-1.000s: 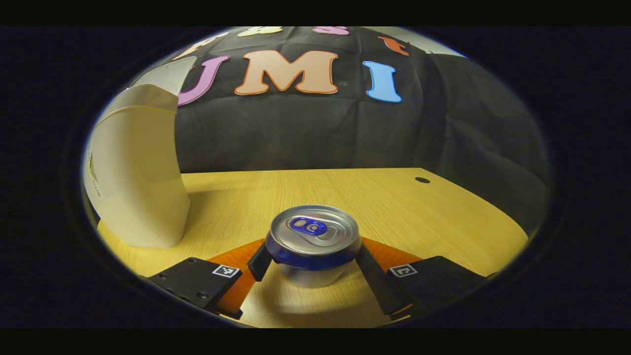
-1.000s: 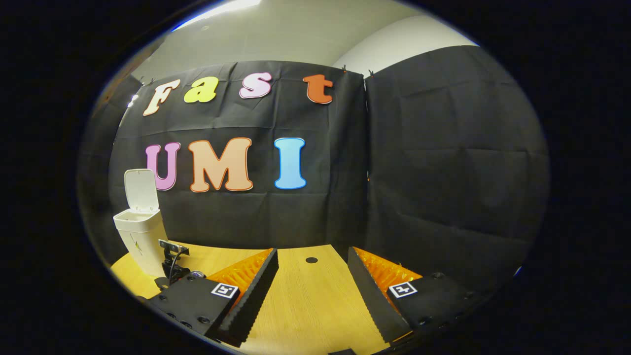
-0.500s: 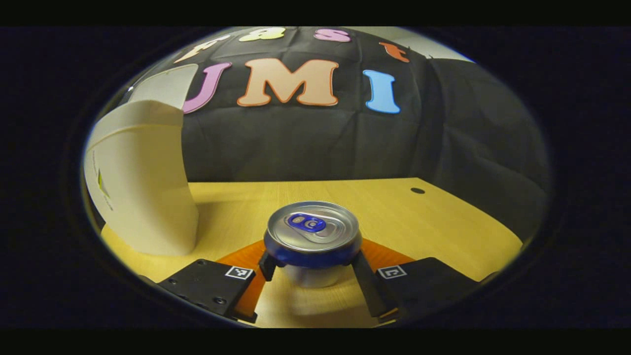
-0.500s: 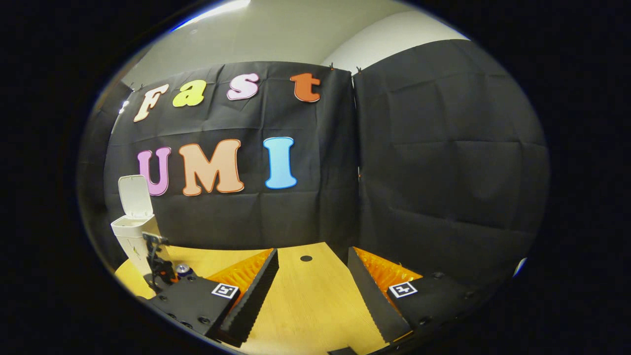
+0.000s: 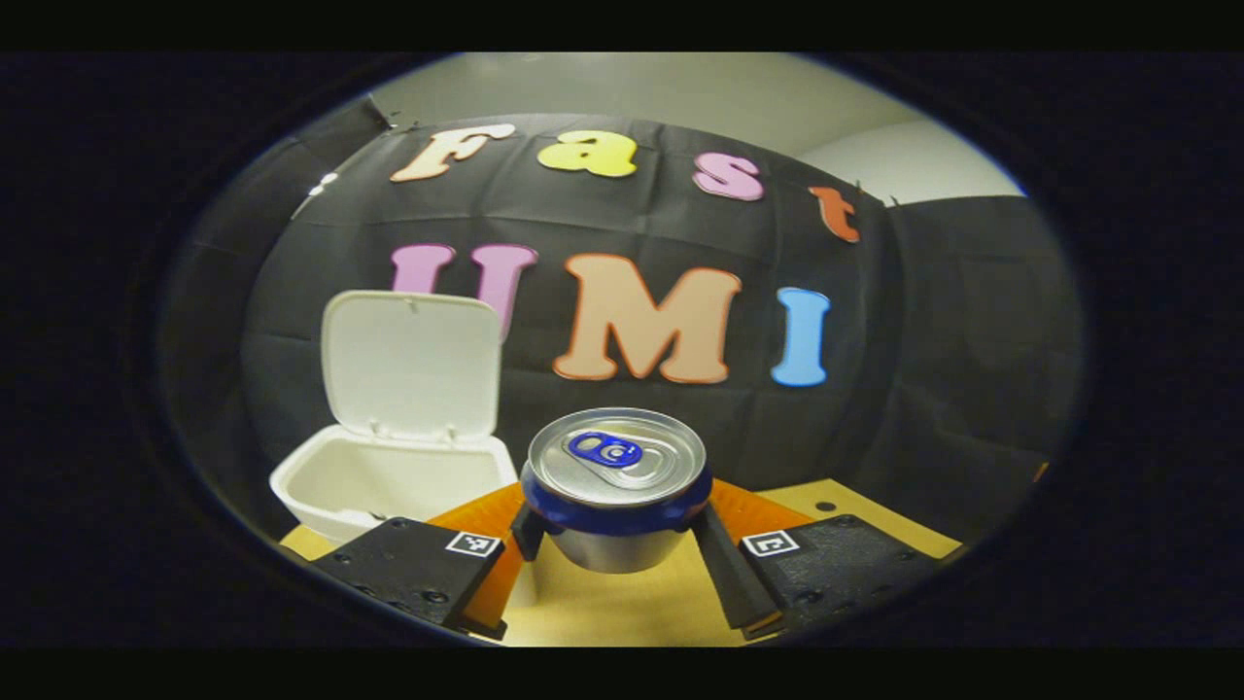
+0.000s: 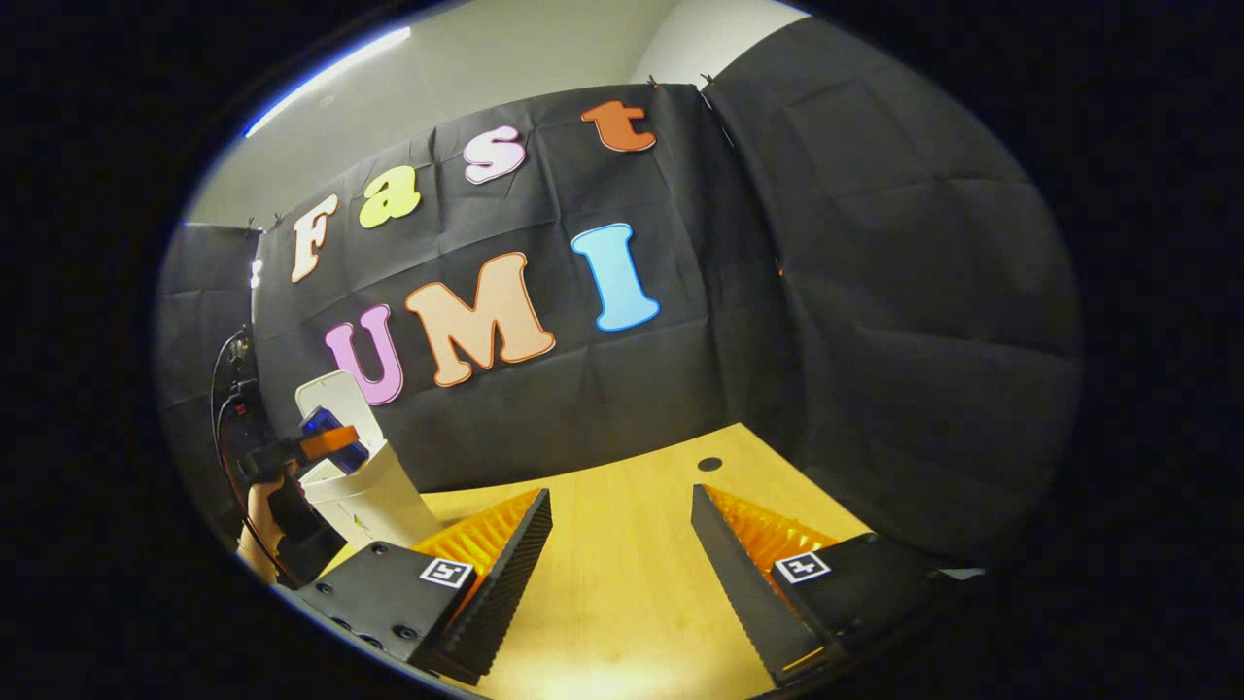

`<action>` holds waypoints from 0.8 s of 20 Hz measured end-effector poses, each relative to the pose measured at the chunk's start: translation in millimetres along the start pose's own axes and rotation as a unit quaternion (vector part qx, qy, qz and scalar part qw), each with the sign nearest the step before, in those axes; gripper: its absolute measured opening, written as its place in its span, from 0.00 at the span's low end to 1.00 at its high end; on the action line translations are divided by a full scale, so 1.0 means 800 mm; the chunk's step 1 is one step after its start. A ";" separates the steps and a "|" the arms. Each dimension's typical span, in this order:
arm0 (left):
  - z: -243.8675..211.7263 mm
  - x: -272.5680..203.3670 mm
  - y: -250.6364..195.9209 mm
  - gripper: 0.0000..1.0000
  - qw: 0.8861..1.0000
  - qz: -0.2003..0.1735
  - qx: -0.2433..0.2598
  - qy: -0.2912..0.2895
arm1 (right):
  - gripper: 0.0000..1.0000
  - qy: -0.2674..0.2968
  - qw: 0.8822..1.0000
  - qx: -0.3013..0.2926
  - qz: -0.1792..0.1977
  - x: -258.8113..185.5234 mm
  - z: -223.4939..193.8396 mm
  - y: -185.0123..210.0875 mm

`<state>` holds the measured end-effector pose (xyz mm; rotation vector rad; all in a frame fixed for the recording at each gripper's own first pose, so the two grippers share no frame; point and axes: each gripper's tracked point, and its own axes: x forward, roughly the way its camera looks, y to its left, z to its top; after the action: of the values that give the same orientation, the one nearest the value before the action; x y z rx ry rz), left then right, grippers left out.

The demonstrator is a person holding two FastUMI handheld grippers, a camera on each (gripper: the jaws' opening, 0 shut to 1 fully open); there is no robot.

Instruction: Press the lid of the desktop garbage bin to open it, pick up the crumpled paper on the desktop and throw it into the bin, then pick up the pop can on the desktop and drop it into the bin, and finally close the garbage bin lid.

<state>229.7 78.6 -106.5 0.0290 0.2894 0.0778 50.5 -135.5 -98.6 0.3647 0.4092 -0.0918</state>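
Lifted pop can [image 5: 616,476] clamped in left gripper [image 5: 616,530], seemingly beside open bin [image 5: 389,481], right gripper [image 6: 622,574] wide.

Left tool [image 5: 614,530]: fingers closed in against something held between them, raised off the table, seen level. From the right gripper view the left tool [image 6: 326,442] sits far off, a hand [image 6: 255,506] gripping it. Right tool [image 6: 622,554]: fingers spread wide, nothing between them, tilted.

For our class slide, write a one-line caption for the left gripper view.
Left hand-held gripper clamps a blue-and-silver metal pop can beside the open white plastic bin.
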 end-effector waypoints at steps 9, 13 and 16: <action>-0.043 0.028 0.140 0.75 0.993 0.092 -0.024 0.072 | 0.96 0.020 1.000 -0.023 0.002 -0.004 -0.018 0.012; -0.062 0.045 0.144 0.76 0.992 0.086 -0.018 0.095 | 0.96 0.023 1.000 -0.013 0.000 -0.003 -0.021 0.012; -0.056 0.047 0.140 0.81 0.992 0.082 -0.046 0.080 | 0.96 0.021 1.000 -0.016 -0.003 -0.004 -0.019 0.011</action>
<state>244.8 193.7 -155.5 -0.0451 0.4422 0.2573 43.8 -121.7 -107.2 0.3342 0.4521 -0.0828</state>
